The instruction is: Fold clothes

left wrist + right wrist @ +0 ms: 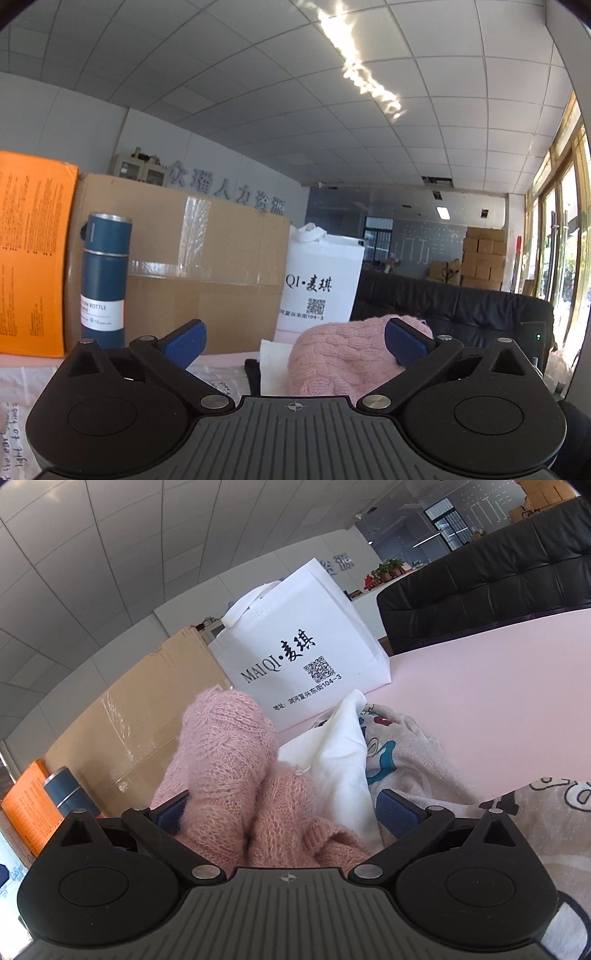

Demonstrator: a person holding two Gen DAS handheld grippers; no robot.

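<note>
Both wide open: left hand-held gripper empty; right hand-held gripper straddles pink sweater, no grip.

White bag – blue bottle – cardboard box

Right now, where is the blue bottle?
In the left wrist view the blue bottle stands at the left, in front of the cardboard box and beside the orange box.

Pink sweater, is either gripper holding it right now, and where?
Neither: the left gripper and right gripper are open; the pink sweater lies loose between them.
</note>
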